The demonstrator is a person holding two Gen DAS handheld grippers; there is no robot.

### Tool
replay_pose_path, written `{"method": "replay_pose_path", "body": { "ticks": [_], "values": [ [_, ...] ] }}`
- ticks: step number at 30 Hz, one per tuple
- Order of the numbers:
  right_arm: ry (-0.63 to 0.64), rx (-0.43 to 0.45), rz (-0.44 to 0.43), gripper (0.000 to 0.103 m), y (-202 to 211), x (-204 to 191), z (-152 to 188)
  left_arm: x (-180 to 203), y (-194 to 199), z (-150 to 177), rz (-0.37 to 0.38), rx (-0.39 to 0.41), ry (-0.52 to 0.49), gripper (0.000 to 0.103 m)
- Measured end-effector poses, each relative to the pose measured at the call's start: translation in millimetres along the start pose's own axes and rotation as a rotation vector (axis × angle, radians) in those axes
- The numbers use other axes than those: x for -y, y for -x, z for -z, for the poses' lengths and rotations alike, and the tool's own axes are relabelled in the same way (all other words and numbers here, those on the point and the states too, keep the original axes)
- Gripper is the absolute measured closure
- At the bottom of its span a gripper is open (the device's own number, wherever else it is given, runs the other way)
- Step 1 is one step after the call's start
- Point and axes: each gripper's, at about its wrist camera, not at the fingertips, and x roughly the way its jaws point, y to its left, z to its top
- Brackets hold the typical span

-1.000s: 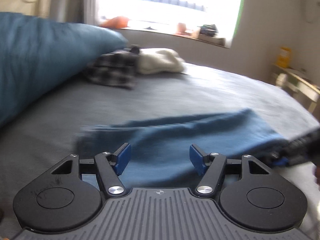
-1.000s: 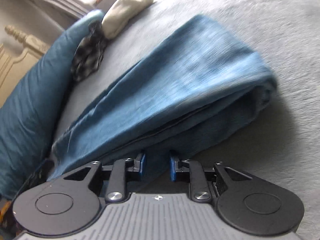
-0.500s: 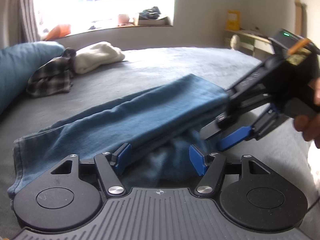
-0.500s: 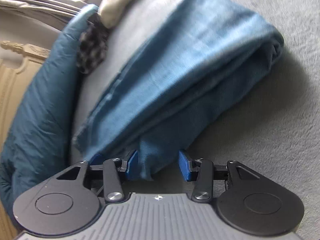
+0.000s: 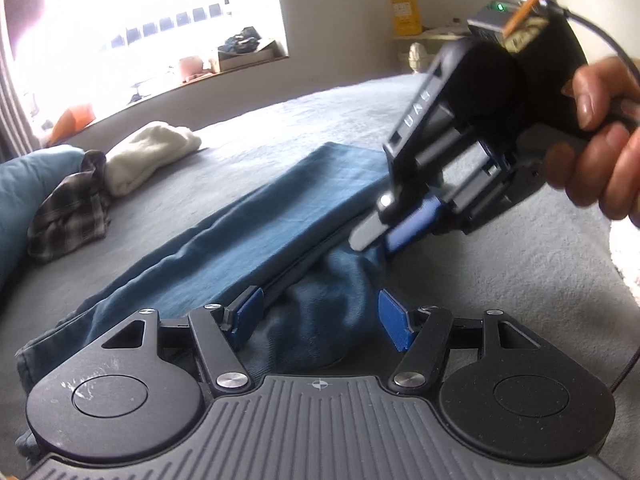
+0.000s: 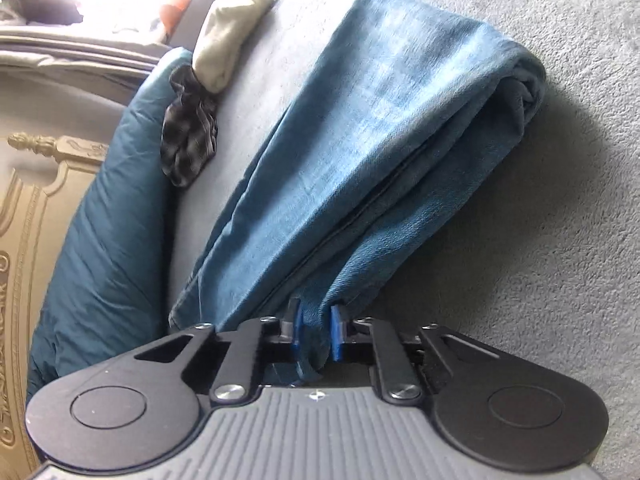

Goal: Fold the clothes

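Denim jeans are lying lengthwise, running away far-left | right gripper is pinching their near edge | left gripper is gaping beside it, straddling cloth.

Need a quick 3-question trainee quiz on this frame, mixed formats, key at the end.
1. True or false: the right gripper is shut on the blue jeans.
2. The left gripper is: A) open, with denim between its fingers B) shut on the plaid shirt C) out of view.
3. Fill in: beside the plaid shirt, at the far side of the grey bed cover, lies a ____ coloured garment.

Key: 1 true; 2 A; 3 cream.
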Motion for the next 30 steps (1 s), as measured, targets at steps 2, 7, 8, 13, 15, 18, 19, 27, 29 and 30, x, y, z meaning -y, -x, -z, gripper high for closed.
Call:
{"method": "replay_pose_path", "body": {
  "ticks": [2, 7, 8, 13, 15, 18, 19, 27, 29, 30],
  "values": [
    [-0.029, 0.011, -0.039, 0.095, 0.5, 4.6, -3.2, 1.8, -2.8, -0.4, -0.008, -0.008, -0.015, 0.045],
    [-0.13, 0.032, -0.148, 0.097, -0.6, 18.0, -10.9, -7.0, 0.6, -4.7, 0.017, 0.003, 0.054, 0.047],
    [-0.167, 0.028, -0.17, 0.097, -2.9, 22.3, -11.9, -11.3, 1.6, -5.9, 0.035, 0.008, 0.087, 0.047],
    [-0.238, 0.034, -0.245, 0.098, -15.4, 37.1, -15.1, -32.7, -0.9, -8.4, 0.101, 0.015, 0.241, 0.047],
    [-0.221, 0.034, -0.281, 0.098, -16.3, 41.0, -16.1, -36.5, -3.4, -8.2, 0.109, 0.013, 0.264, 0.049],
    [-0.172, 0.039, -0.295, 0.098, -14.9, 43.2, -20.6, -38.7, -6.7, -8.4, 0.123, 0.006, 0.263, 0.056],
    [-0.147, 0.044, -0.296, 0.098, -16.8, 41.4, -22.4, -38.7, -8.2, -8.4, 0.126, 0.003, 0.26, 0.058],
    [-0.06, 0.043, -0.292, 0.098, -2.4, 43.4, -23.4, -19.9, -17.5, -9.4, 0.066, -0.014, 0.124, 0.073],
    [-0.067, 0.025, -0.26, 0.096, 1.8, 42.7, -23.6, -12.3, -18.2, -7.3, 0.041, -0.016, 0.064, 0.073],
    [-0.07, 0.015, -0.245, 0.096, 3.8, 42.3, -23.8, -8.6, -18.5, -6.2, 0.029, -0.016, 0.033, 0.073]
  ]
}}
